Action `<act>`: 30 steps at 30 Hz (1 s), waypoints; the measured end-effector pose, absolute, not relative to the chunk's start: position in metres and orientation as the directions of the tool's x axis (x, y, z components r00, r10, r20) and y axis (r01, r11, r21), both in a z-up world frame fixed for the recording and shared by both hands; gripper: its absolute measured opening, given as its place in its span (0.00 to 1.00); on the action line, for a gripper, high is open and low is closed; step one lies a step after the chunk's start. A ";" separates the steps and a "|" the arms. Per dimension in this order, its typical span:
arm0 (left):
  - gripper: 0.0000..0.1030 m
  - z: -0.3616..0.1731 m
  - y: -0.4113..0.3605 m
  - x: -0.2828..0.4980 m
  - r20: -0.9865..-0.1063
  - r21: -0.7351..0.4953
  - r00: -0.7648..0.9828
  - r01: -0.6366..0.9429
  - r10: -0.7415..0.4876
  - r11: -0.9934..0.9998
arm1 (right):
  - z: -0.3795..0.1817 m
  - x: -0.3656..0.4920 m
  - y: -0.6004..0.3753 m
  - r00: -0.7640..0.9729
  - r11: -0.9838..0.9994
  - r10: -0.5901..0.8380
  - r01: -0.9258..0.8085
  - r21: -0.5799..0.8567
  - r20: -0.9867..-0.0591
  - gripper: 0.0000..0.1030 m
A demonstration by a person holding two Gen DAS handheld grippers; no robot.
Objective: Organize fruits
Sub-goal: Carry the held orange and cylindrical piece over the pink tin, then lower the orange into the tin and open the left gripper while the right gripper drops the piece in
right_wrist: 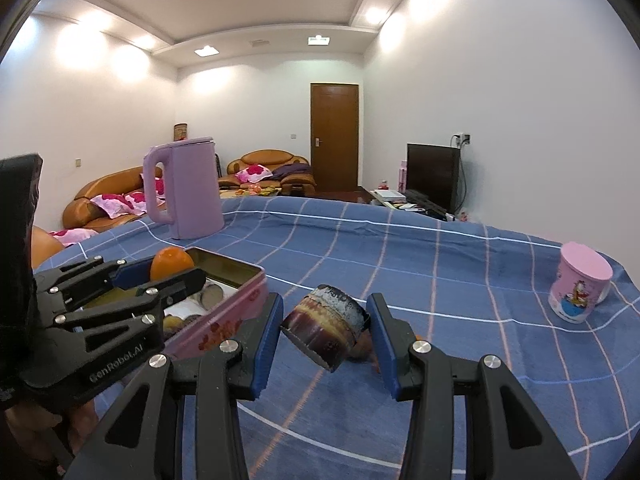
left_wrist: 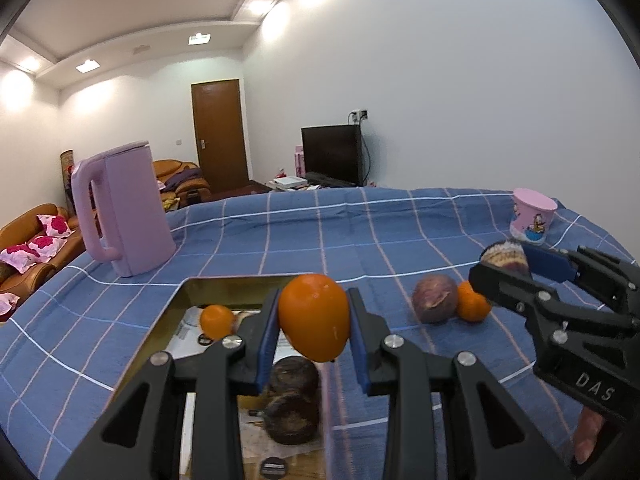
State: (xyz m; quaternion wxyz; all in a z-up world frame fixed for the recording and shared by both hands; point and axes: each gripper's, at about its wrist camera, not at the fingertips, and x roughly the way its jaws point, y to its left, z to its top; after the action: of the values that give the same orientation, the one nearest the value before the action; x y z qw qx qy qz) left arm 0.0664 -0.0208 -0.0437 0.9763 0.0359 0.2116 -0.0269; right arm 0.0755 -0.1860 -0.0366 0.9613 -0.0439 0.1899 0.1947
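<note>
Clamped in the left gripper (left_wrist: pixel 314 334), the orange (left_wrist: pixel 314 316) hangs directly above the open tin (left_wrist: pixel 176 312), near its right wall. Beside it, well right of the tin, the right gripper (right_wrist: pixel 324 334) pinches a dark cut fruit piece (right_wrist: pixel 326 326), long axis tilted.

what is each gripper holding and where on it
Left gripper clamps an orange across its sides; right gripper clamps a brown fruit piece at its two ends.

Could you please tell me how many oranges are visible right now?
3: one orange held in the left gripper, one inside the tin, and one on the cloth beside a purple fruit. Others may be hidden.
</note>
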 end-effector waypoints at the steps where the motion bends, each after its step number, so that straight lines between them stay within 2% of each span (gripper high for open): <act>1: 0.32 -0.044 -0.018 0.068 -0.418 0.061 0.908 0.065 -0.033 0.996 | -0.036 0.077 -0.183 0.851 0.918 0.361 -0.396 -0.013 -0.382 0.44; 30: 0.32 -0.053 0.052 0.090 -0.479 0.084 0.872 -0.065 0.098 0.994 | -0.037 0.108 -0.090 0.777 0.846 0.468 -0.531 -0.041 -0.421 0.44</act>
State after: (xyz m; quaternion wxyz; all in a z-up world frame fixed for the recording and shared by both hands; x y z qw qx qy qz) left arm 0.0903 0.0520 -0.0531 0.9670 0.0328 0.2490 0.0423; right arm 0.1077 -0.0899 -0.0365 0.9394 -0.0788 0.2016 0.2658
